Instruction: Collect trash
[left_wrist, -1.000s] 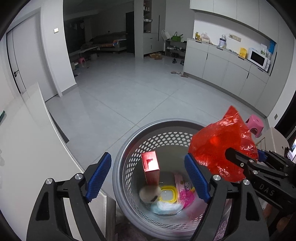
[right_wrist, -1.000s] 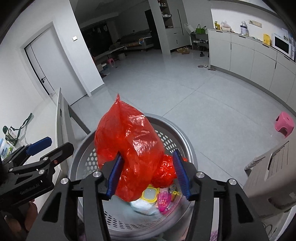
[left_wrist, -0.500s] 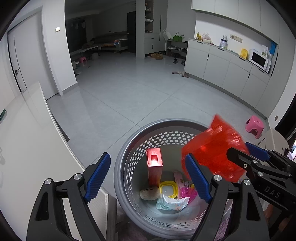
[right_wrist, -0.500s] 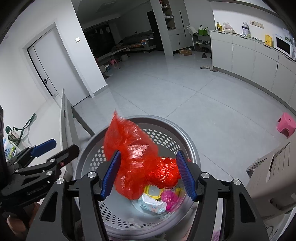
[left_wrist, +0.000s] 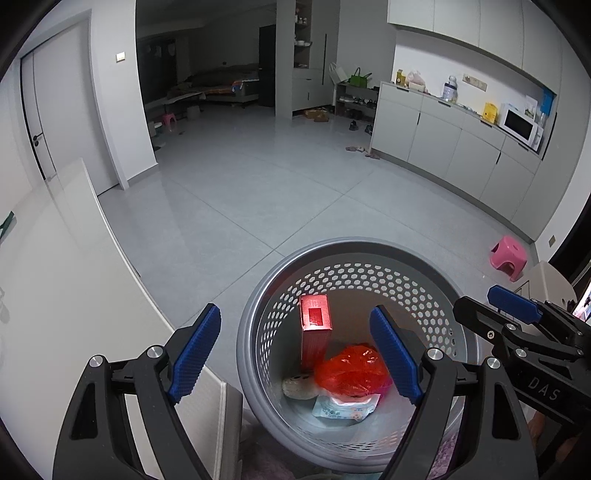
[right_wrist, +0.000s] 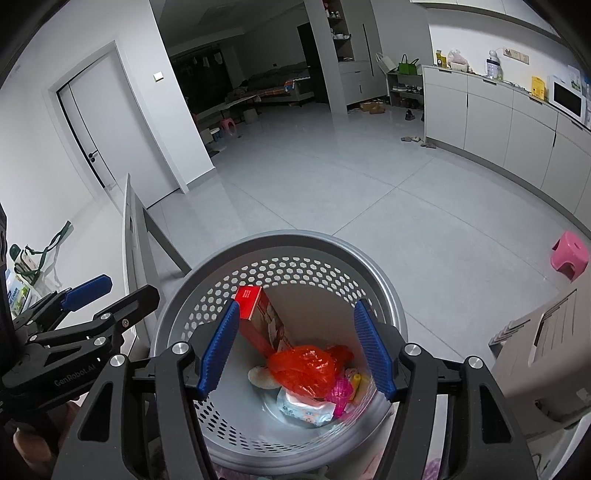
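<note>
A grey perforated trash basket (left_wrist: 258, 306) (right_wrist: 295, 238) stands on the floor below both grippers. A crumpled red plastic bag (left_wrist: 349, 371) (right_wrist: 303, 367) lies at its bottom, on other trash: a red box (left_wrist: 314, 332) (right_wrist: 255, 306) leaning on the wall, a wipes packet (left_wrist: 345, 405) (right_wrist: 304, 408), a pale round thing (left_wrist: 297, 382) and pink wrappers (right_wrist: 341, 391). My left gripper (left_wrist: 297, 350) is open and empty over the basket's left rim. My right gripper (right_wrist: 297, 349) is open and empty above the basket, and shows at the right of the left wrist view (left_wrist: 491, 306).
A white table edge (left_wrist: 92, 280) (right_wrist: 129, 236) runs along the left of the basket. A pink stool (left_wrist: 509, 256) (right_wrist: 569, 254) stands on the grey tile floor to the right. A beige box (right_wrist: 543, 350) sits close at the right. Cabinets (left_wrist: 461, 147) line the far right wall.
The right gripper opened and let go of the red bag. The bag fell into the basket and now lies on the trash there. The left gripper stayed open.
</note>
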